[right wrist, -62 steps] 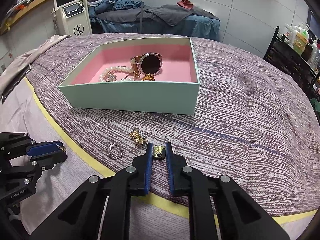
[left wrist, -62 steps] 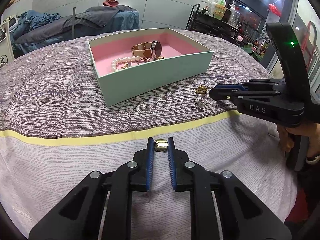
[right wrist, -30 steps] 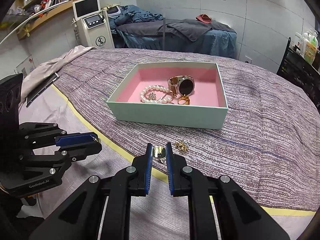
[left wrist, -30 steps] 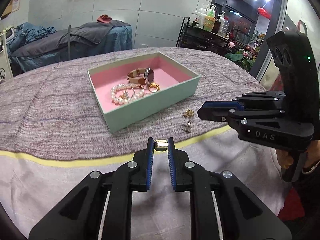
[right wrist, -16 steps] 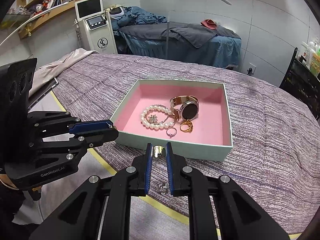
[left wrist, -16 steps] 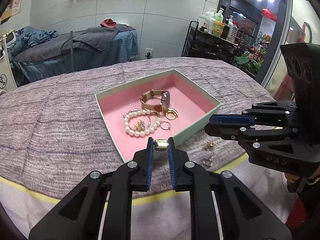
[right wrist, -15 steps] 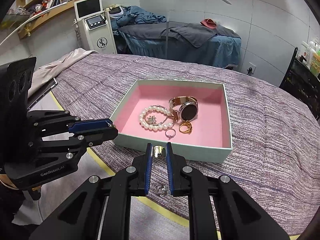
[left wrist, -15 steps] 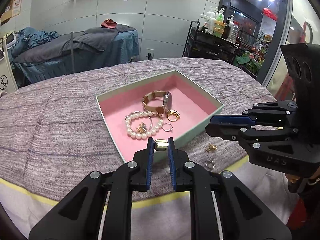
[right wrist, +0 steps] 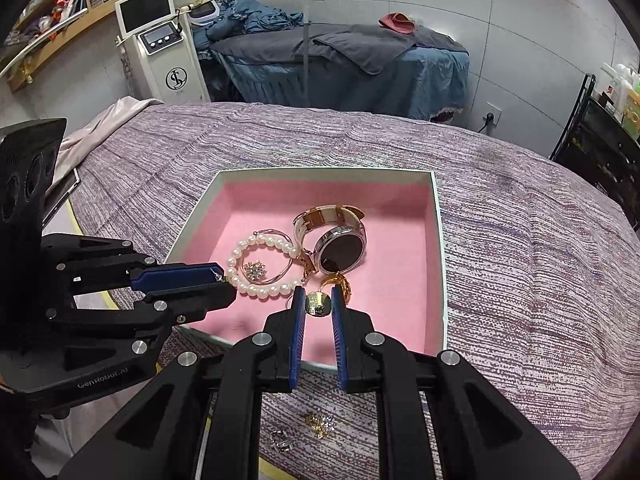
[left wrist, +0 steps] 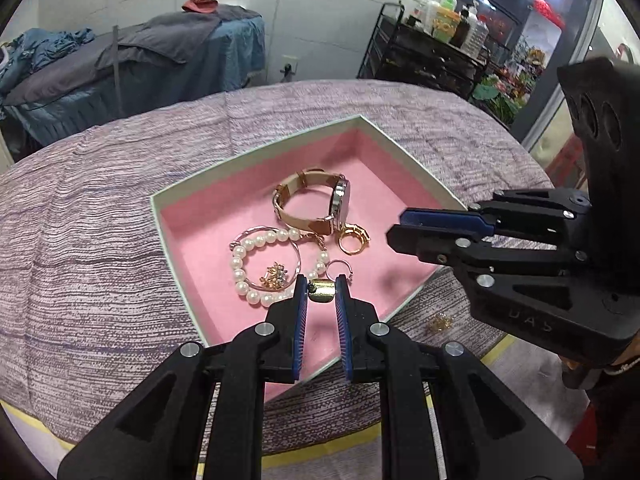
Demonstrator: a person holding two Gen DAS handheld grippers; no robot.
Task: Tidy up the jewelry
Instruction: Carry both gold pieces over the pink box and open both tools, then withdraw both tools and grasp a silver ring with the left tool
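A mint box [left wrist: 256, 148] [right wrist: 320, 171] with pink lining sits on the purple bedspread. Inside lie a watch [left wrist: 316, 204] [right wrist: 340, 248], a pearl bracelet [left wrist: 248, 264] [right wrist: 260, 288], a sparkly brooch [left wrist: 274, 274] and a gold ring [left wrist: 354, 236]. My left gripper [left wrist: 322, 292] is shut on a small gold piece [left wrist: 322, 291] above the box's near part. My right gripper [right wrist: 318, 304] is shut on a round gold earring [right wrist: 318, 305], also over the pink floor near the front wall. Each gripper shows from the side in the other's view.
A gold trinket [right wrist: 320, 424] [left wrist: 440, 322] and a silver ring [right wrist: 280, 444] lie on the spread in front of the box. A yellow stripe [left wrist: 320, 446] runs nearer still. Behind stand a blue treatment bed [right wrist: 360, 60], a white machine [right wrist: 164, 52] and a bottle cart [left wrist: 432, 52].
Both grippers have travelled forward with their gold pieces, from short of the box's front wall to above its pink floor. Their jaws have stayed shut.
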